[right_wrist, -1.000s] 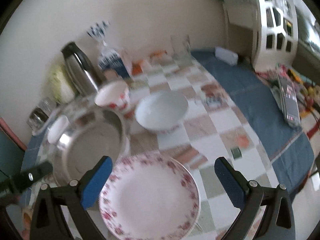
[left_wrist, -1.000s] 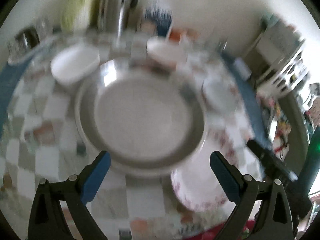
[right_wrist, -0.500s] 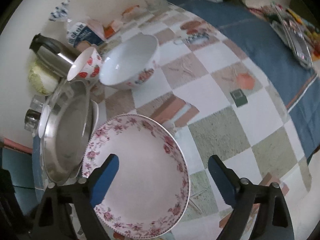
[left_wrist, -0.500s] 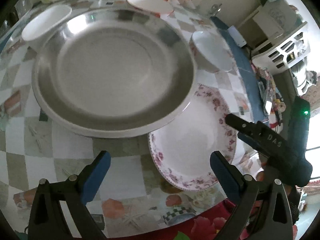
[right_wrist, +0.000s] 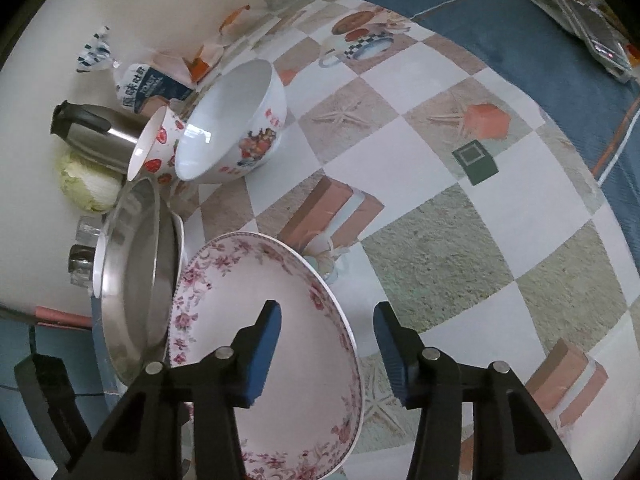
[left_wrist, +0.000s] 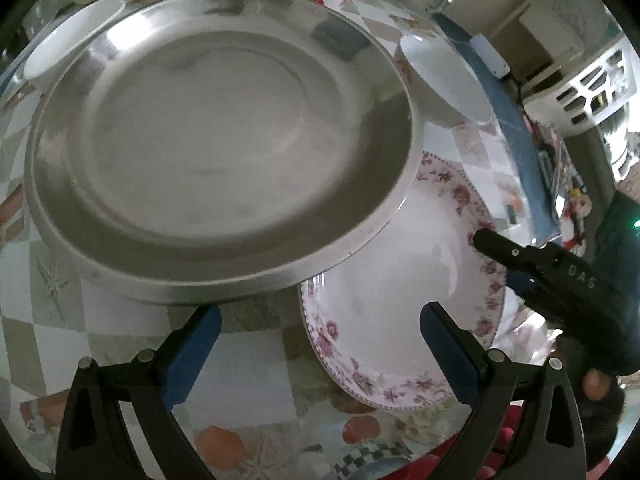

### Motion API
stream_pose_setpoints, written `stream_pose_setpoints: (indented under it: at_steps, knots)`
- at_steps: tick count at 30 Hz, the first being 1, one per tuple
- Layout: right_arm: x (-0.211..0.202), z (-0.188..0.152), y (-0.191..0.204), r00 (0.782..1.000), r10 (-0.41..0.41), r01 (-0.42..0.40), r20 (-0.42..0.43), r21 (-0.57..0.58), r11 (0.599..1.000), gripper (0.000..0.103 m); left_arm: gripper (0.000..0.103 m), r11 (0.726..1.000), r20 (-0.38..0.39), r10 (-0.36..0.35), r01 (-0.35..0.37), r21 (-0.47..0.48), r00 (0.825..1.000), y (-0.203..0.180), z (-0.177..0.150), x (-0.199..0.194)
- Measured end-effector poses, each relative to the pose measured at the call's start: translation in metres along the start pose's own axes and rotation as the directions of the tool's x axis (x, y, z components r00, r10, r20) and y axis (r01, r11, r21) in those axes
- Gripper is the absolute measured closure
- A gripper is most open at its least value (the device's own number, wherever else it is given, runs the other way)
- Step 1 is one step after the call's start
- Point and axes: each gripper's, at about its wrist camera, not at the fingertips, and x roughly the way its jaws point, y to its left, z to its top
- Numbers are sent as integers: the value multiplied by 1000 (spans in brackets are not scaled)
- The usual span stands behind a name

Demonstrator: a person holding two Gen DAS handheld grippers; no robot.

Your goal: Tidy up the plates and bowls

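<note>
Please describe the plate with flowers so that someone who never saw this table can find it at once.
Find the big steel pan on the checked tablecloth. The flowered plate lies beside it, its edge tucked under the pan's rim. It alone has a border of pink roses; the bowls behind it are deeper, and the right tool is closing over its rim.

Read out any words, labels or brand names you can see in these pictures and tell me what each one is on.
"DAS": raised letters on the black body of the right gripper, seen from the left wrist view.
Blue and white bag by the wall: large printed characters and a line of Latin letters, too blurred and tilted to read.
Large bowl: small red marks beside its picture, too small to read.
Nothing else legible.
</note>
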Motion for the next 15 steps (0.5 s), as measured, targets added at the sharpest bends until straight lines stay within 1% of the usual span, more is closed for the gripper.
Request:
stream_pose_setpoints:
  at_steps: [4,7,8,10,12,13,14,15]
  knots:
    - [4,3,2,1000,13,-13,-10,-11,1000,52,4,999,-14,29,-28,26,999,-6,-2,7]
    - [6,4,2,1000,17,-17,-10,-18,1000,52,4,999,-5,41,-40,25,999,-9,-2,8]
    - [8,5,2,1000,19,-20,-10,-20,1000,54,4,999,0,45,-45,18,999,-8,-2,8]
    - [10,7,1,999,29,-29,-14,-17,999,60,5,999,7,32,-32,5,999,-7,-4,8]
    - [10,9,1,999,39,-39,-12,-13,999,61,15,1000,6,23,-23,-7,1000,-5,-5,7]
    - [9,8,-2,999,40,-40,-12,-13,999,62,27,1000,-3,17,-17,-12,1000,-4,-5,9]
    - [10,9,-2,999,39,-39,-13,-15,999,64,33,1000,-11,14,-14,-16,1000,-3,-6,10]
    - [10,9,-2,999,39,-39,-15,-18,999,65,33,1000,-7,19,-19,-14,1000,-3,-6,10]
